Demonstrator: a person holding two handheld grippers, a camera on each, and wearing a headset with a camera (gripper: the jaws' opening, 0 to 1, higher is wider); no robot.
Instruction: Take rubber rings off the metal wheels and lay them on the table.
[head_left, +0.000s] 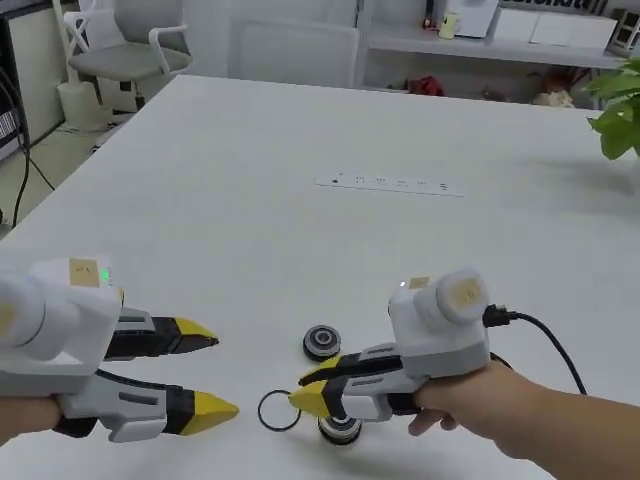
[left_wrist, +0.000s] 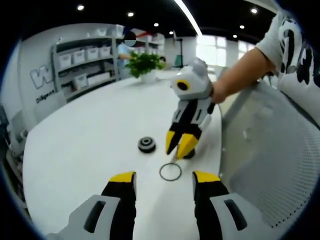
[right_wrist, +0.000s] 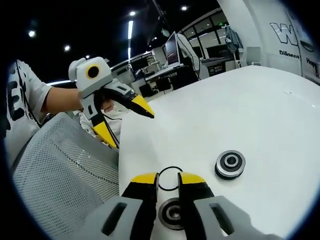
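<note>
A thin black rubber ring (head_left: 260, 410) lies flat on the white table (head_left: 300, 200), between my two grippers. One metal wheel (head_left: 322, 341) stands free just beyond it. A second wheel (head_left: 340, 430) sits under my right gripper (head_left: 300, 390), whose yellow jaws are a narrow gap apart and hold nothing. In the right gripper view the ring (right_wrist: 170, 168) and that wheel (right_wrist: 171, 213) show through the gap, with the free wheel (right_wrist: 230, 164) to the right. My left gripper (head_left: 225, 375) is wide open, aimed at the ring (left_wrist: 160, 172).
A white power strip (head_left: 390, 184) lies at mid-table. The right gripper's black cable (head_left: 550, 345) trails to the right. A plant (head_left: 618, 110) stands at the far right edge and an office chair (head_left: 130, 50) beyond the far left corner.
</note>
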